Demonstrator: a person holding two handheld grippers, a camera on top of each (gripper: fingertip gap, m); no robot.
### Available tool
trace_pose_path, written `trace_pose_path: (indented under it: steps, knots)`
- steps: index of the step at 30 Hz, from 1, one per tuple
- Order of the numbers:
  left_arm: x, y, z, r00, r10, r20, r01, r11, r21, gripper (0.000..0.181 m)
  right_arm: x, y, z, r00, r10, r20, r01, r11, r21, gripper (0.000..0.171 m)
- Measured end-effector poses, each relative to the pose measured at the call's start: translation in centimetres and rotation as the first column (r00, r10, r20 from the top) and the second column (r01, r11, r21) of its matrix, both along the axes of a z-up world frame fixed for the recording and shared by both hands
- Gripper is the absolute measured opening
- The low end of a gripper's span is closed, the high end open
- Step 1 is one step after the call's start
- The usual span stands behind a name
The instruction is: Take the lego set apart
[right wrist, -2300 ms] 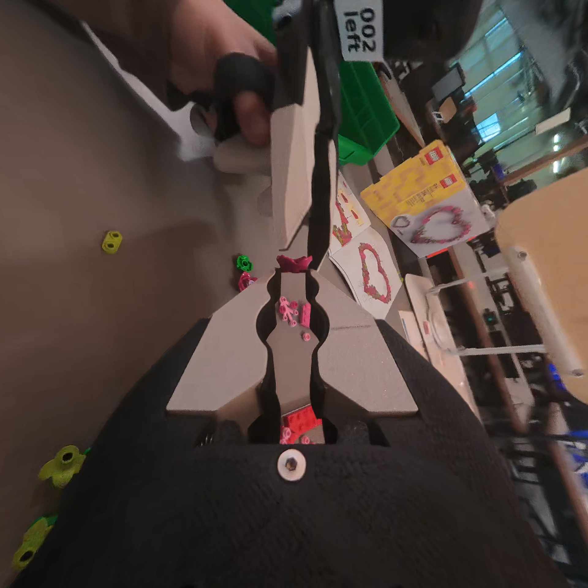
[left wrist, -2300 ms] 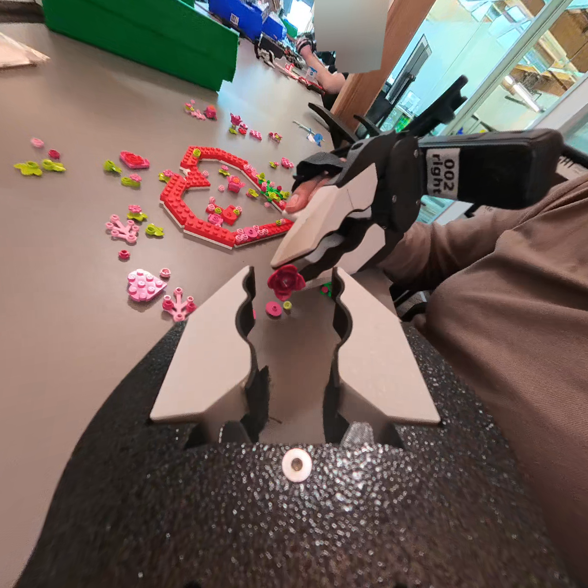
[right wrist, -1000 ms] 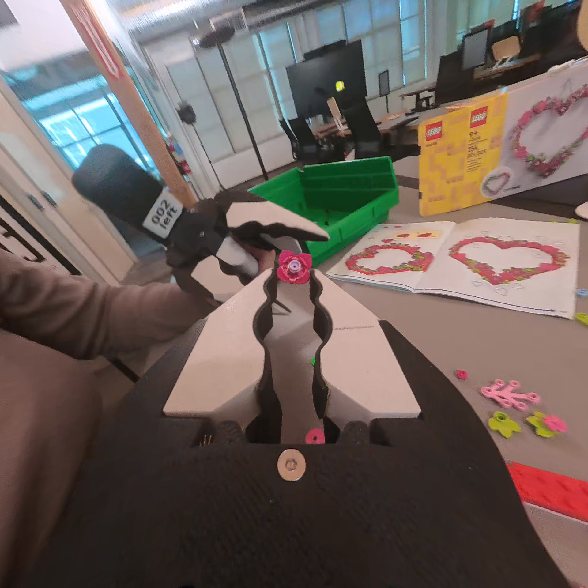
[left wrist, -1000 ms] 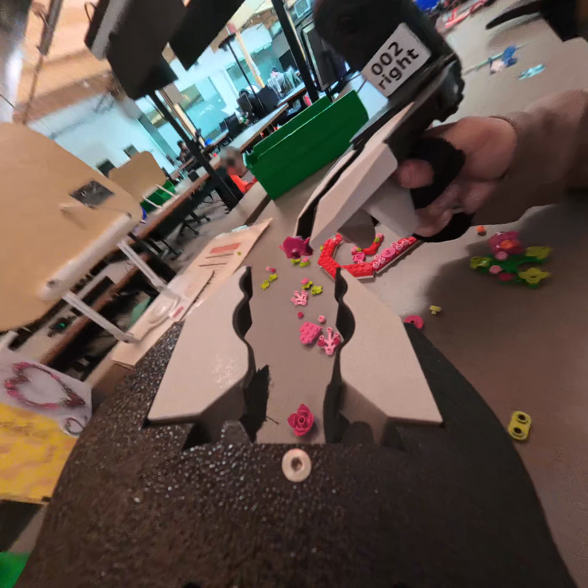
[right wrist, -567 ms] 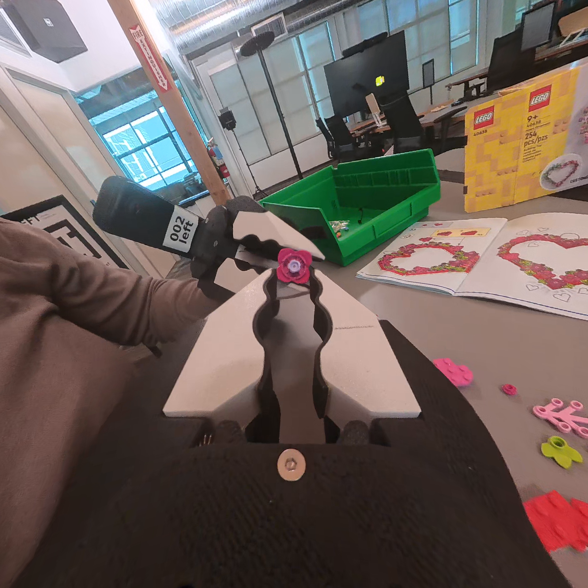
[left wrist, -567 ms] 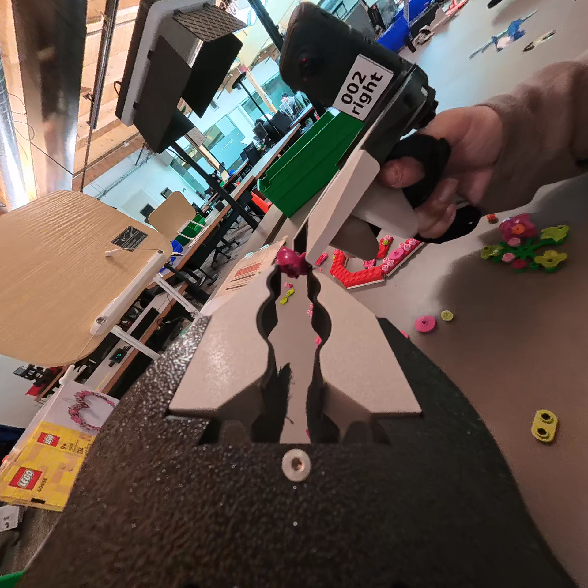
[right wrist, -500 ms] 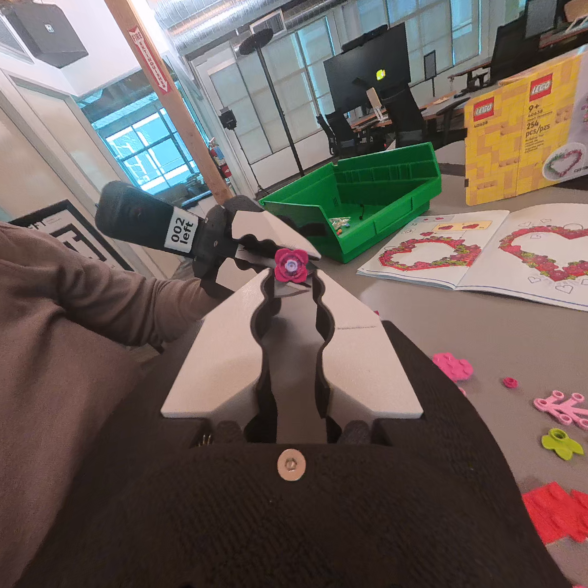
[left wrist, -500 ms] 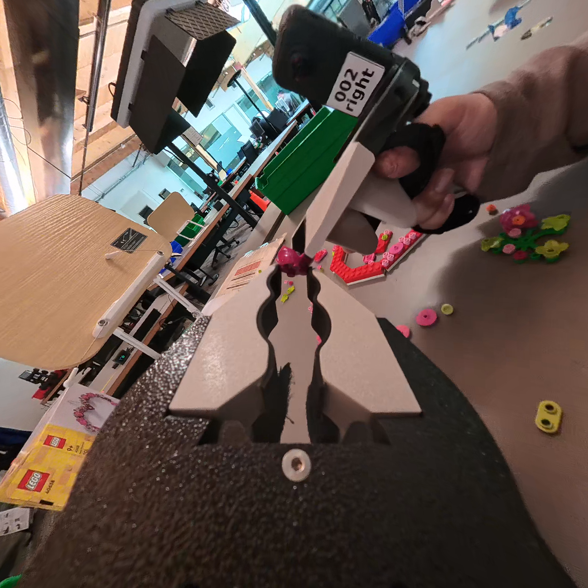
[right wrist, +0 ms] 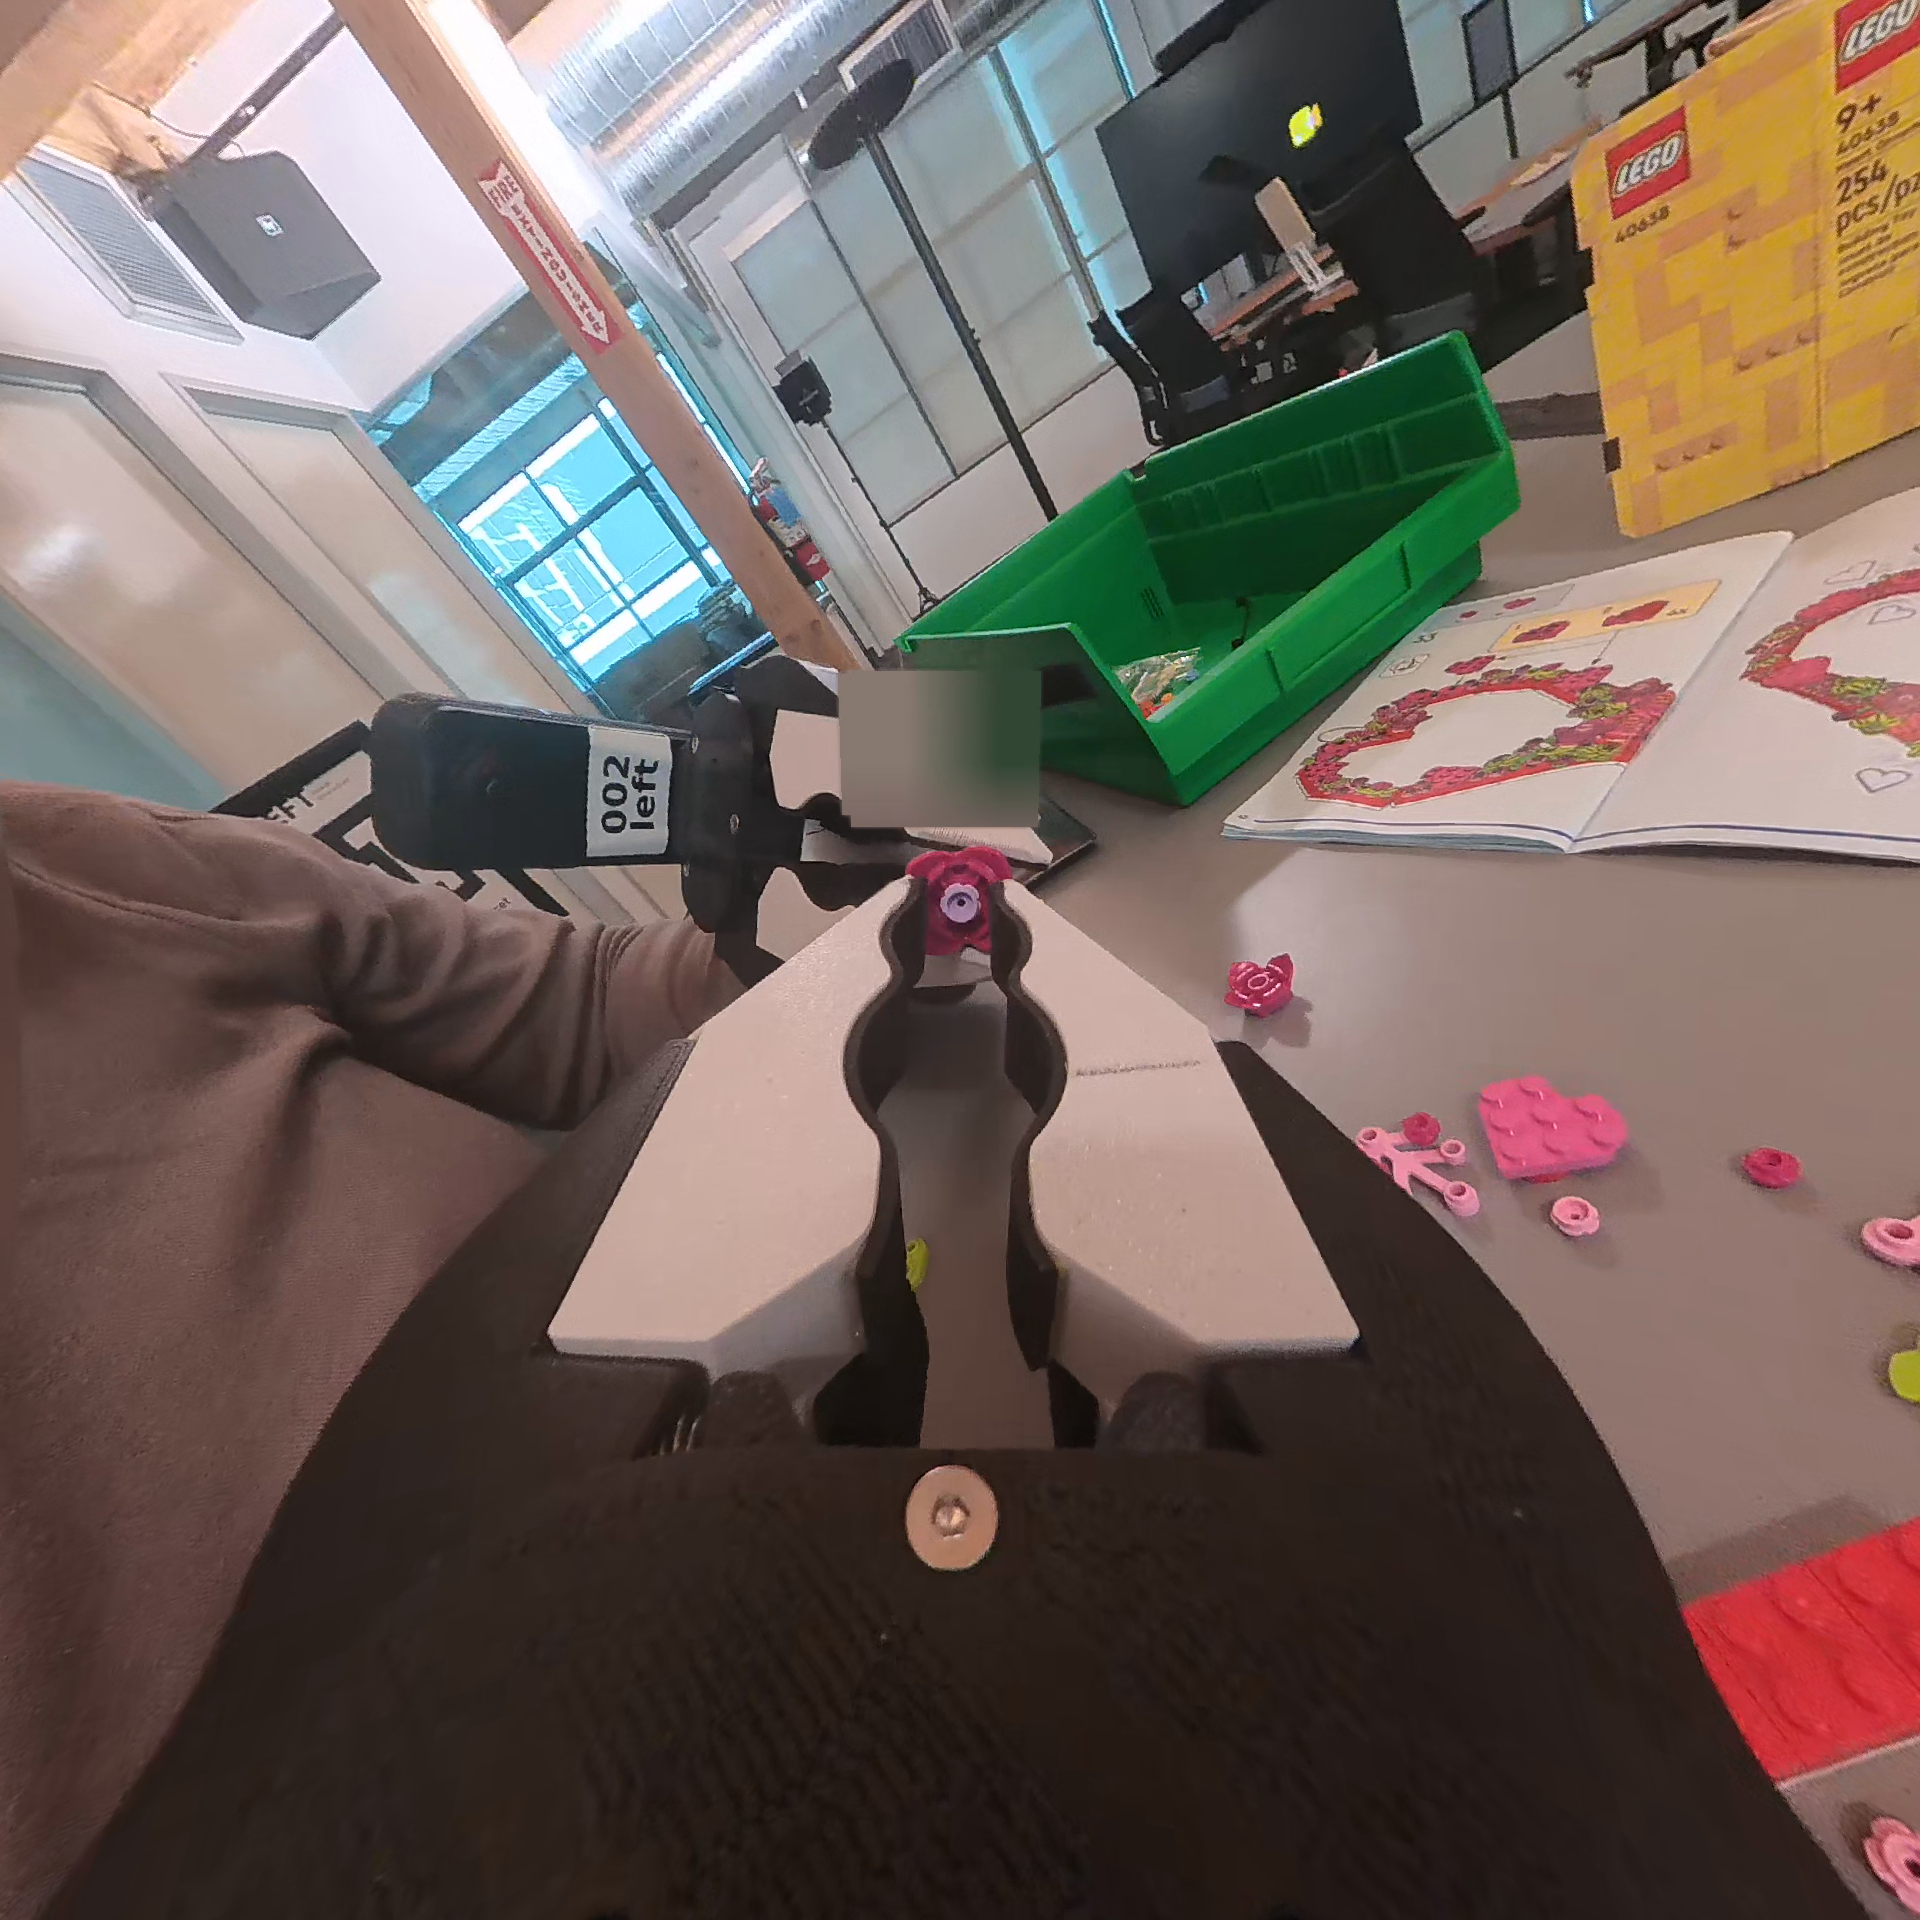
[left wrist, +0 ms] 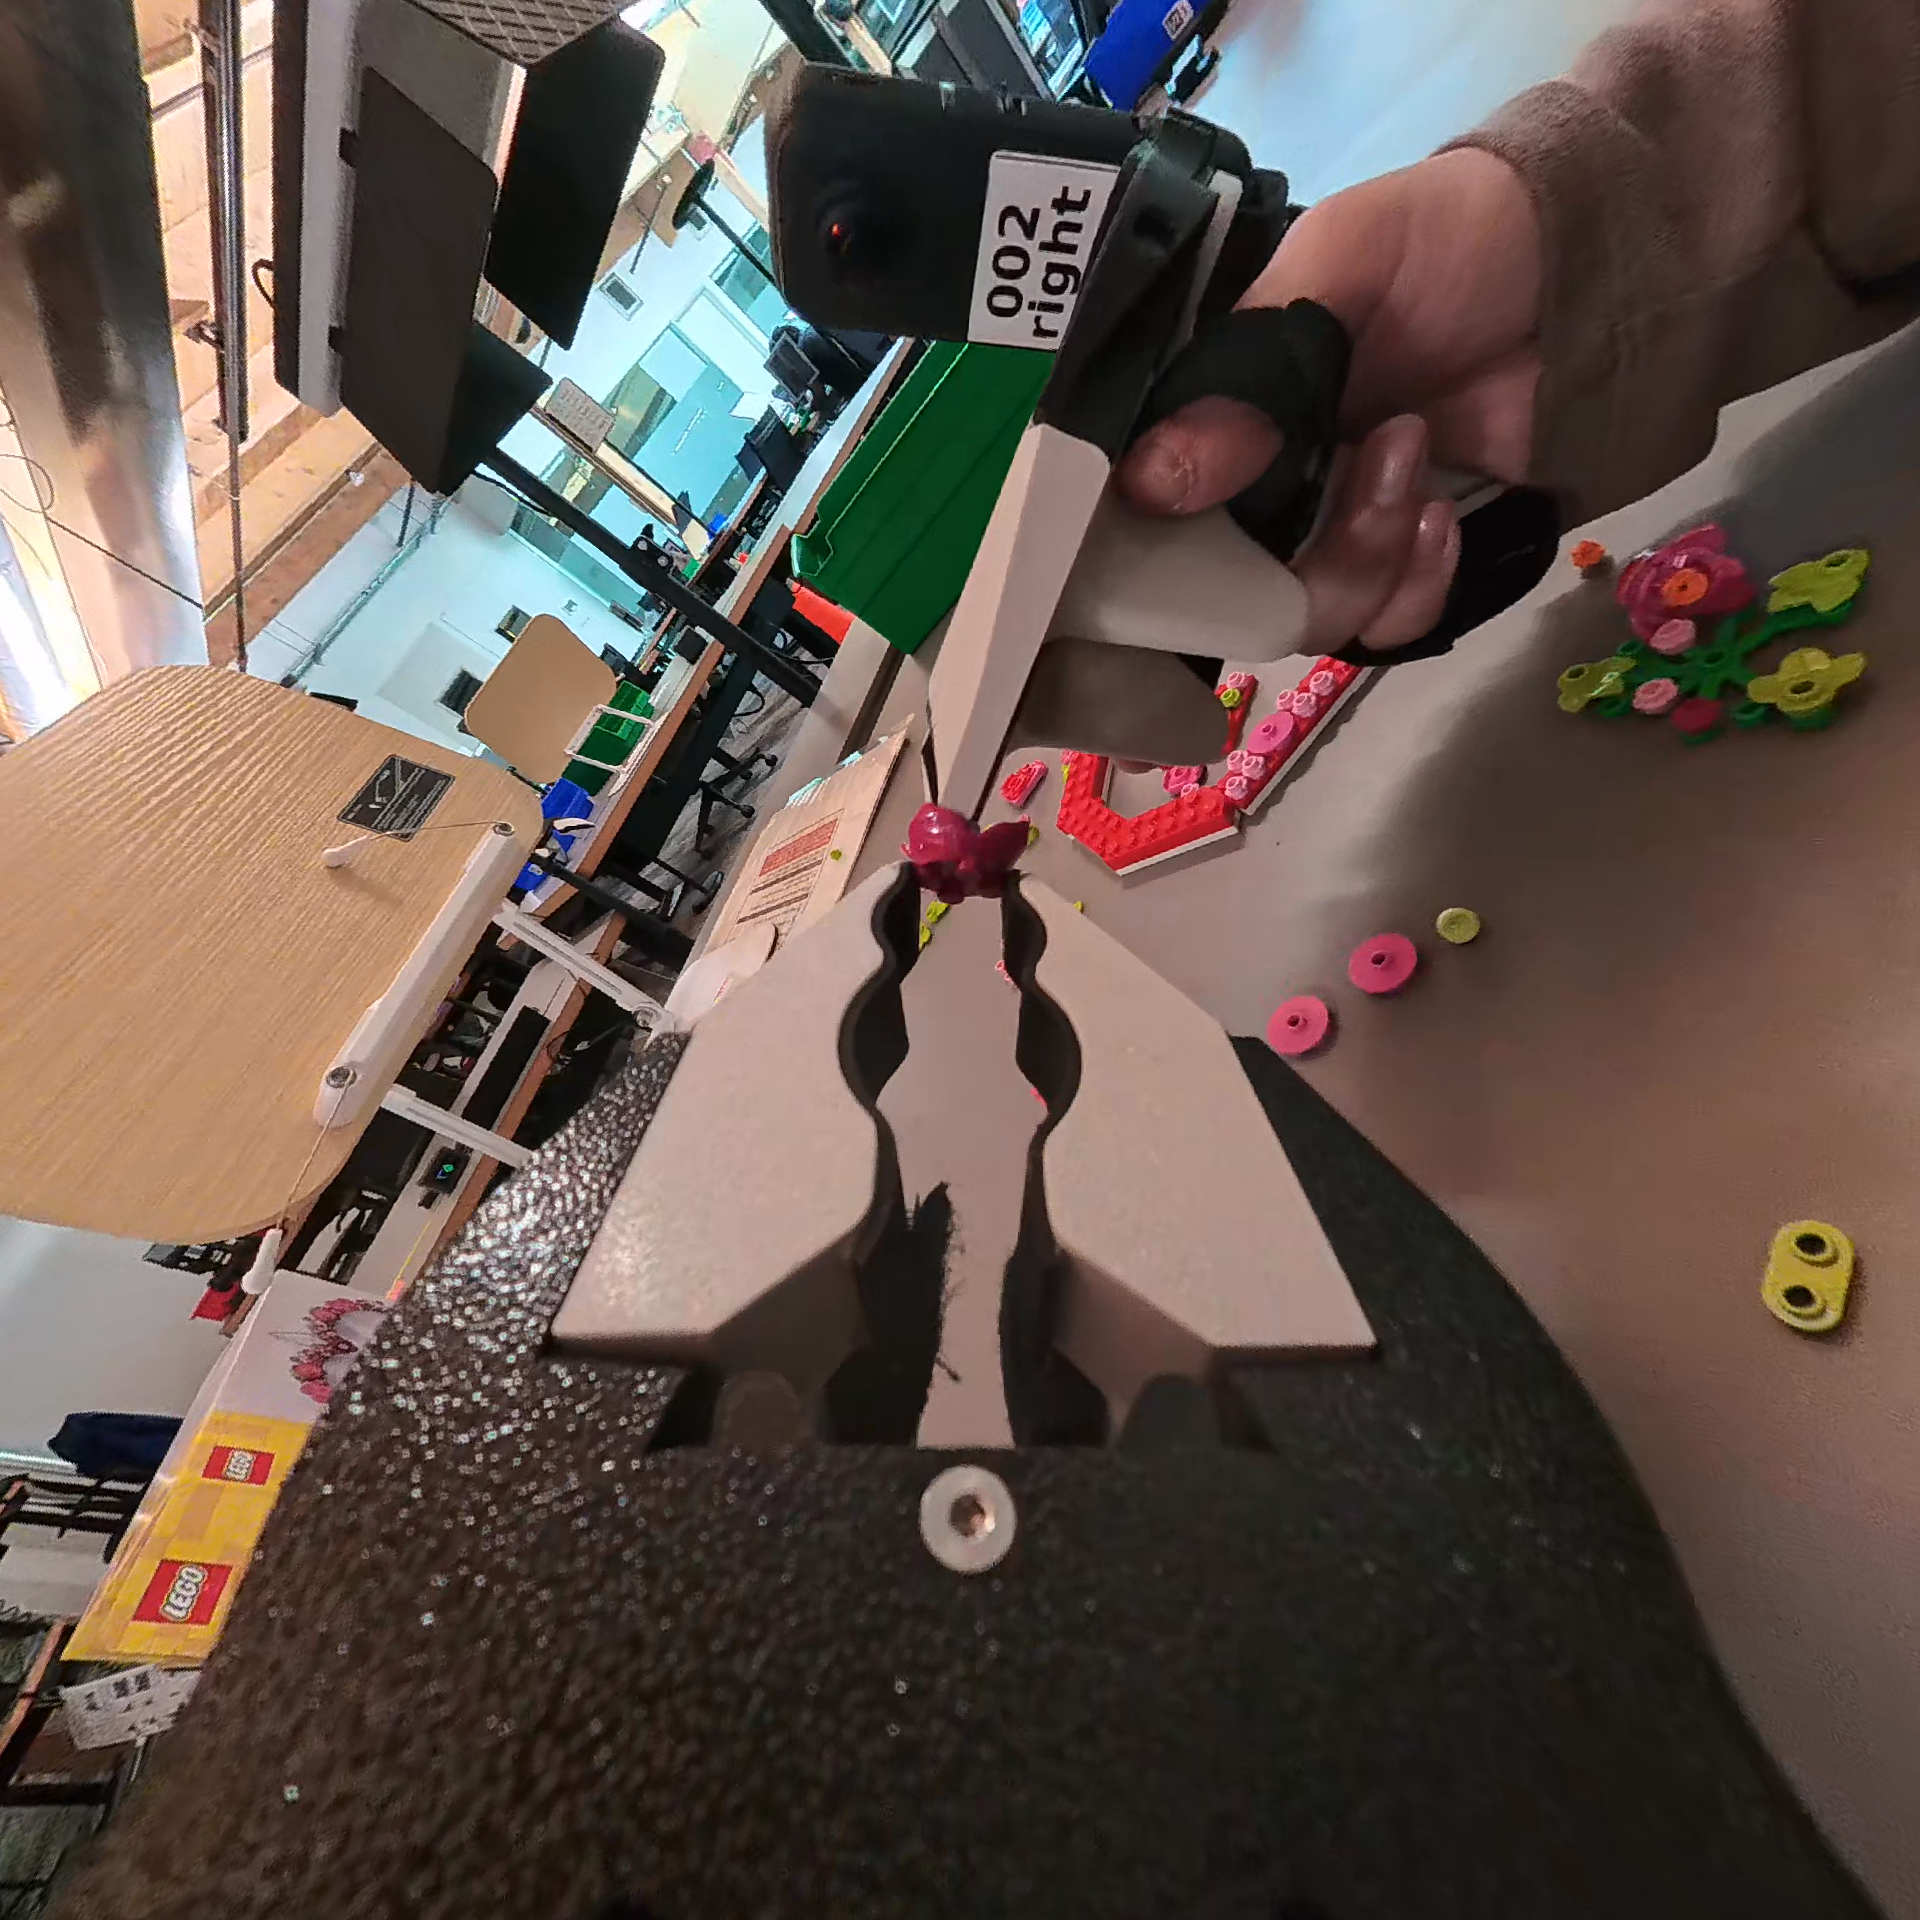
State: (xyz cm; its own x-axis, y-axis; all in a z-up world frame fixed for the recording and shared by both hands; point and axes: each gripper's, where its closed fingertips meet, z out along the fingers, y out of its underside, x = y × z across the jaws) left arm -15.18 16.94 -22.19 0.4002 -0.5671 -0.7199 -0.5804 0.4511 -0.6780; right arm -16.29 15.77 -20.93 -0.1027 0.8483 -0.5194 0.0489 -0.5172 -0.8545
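Note:
A magenta rose piece (left wrist: 951, 847) with a lavender stud on it (right wrist: 961, 914) is held in the air between both grippers. My left gripper (left wrist: 961, 881) is shut on it from one side. My right gripper (right wrist: 958, 896) is shut on it from the other side, and in the left wrist view its fingers (left wrist: 997, 644) come down onto the rose from above. A red heart-frame section (left wrist: 1153, 821) with pink flowers lies on the grey table behind. A flower cluster on green stems (left wrist: 1725, 644) lies to the right.
A green bin (right wrist: 1247, 613), an open instruction booklet (right wrist: 1662, 748) and a yellow box (right wrist: 1745, 312) stand at the back. Loose pieces lie about: a pink heart plate (right wrist: 1548, 1127), another rose (right wrist: 1259, 985), pink discs (left wrist: 1382, 961), a lime two-hole piece (left wrist: 1808, 1288), a red plate (right wrist: 1808, 1642). My two grippers' fingertips are within a few centimetres of each other.
My left gripper was open low over the table. It rose to the rose held by the right gripper and shut on it. Both grippers have since tilted together.

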Motion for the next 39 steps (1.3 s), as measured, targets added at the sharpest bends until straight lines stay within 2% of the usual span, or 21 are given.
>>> trace_pose_path:
  steps: [10, 14, 17, 24, 26, 30, 35, 39]
  knots:
    - [0.5, -0.5, 0.0, 0.996, -0.062, 0.066, 0.067, 0.995, -0.073, 0.015, 0.4, -0.2, 0.0, 0.999, -0.008, 0.037, 0.005, 0.996, 0.094, 0.004]
    - [1.1, -1.3, 0.4, 0.989, -0.112, 0.094, 0.120, 0.990, -0.080, 0.041, 0.5, -0.4, -0.1, 0.999, 0.005, 0.046, -0.009, 0.996, 0.093, 0.004]
    - [1.2, -1.2, 0.1, 0.993, -0.098, 0.068, 0.102, 0.993, -0.059, 0.020, 0.2, -1.0, -0.4, 0.997, 0.026, 0.066, -0.033, 0.994, 0.105, 0.004]
    - [1.2, -1.5, -0.5, 0.994, -0.105, -0.031, 0.104, 0.994, -0.043, 0.019, 0.4, -1.1, -1.0, 0.993, 0.035, 0.111, -0.050, 0.989, 0.138, 0.002]
    - [-0.2, -0.8, -0.1, 0.998, -0.046, -0.049, 0.046, 0.999, -0.004, 0.019, 1.4, -0.1, -0.9, 0.994, -0.002, 0.111, -0.014, 0.990, 0.143, 0.000]
    - [-3.6, 0.5, 1.7, 0.998, 0.021, 0.060, -0.016, 0.997, -0.073, 0.019, 3.5, 2.0, -1.1, 0.989, -0.069, 0.129, 0.051, 0.990, 0.134, 0.000]
    - [-2.3, -0.6, 1.4, 0.999, -0.045, -0.003, 0.045, 0.999, -0.004, 0.019, 1.1, -0.4, -0.8, 0.995, 0.009, 0.099, -0.023, 0.990, 0.143, 0.000]
    - [-0.9, -1.6, 1.0, 0.994, -0.100, -0.034, 0.101, 0.995, 0.021, 0.019, -0.1, -1.5, -0.3, 0.998, 0.022, 0.066, -0.035, 0.980, 0.194, 0.010]
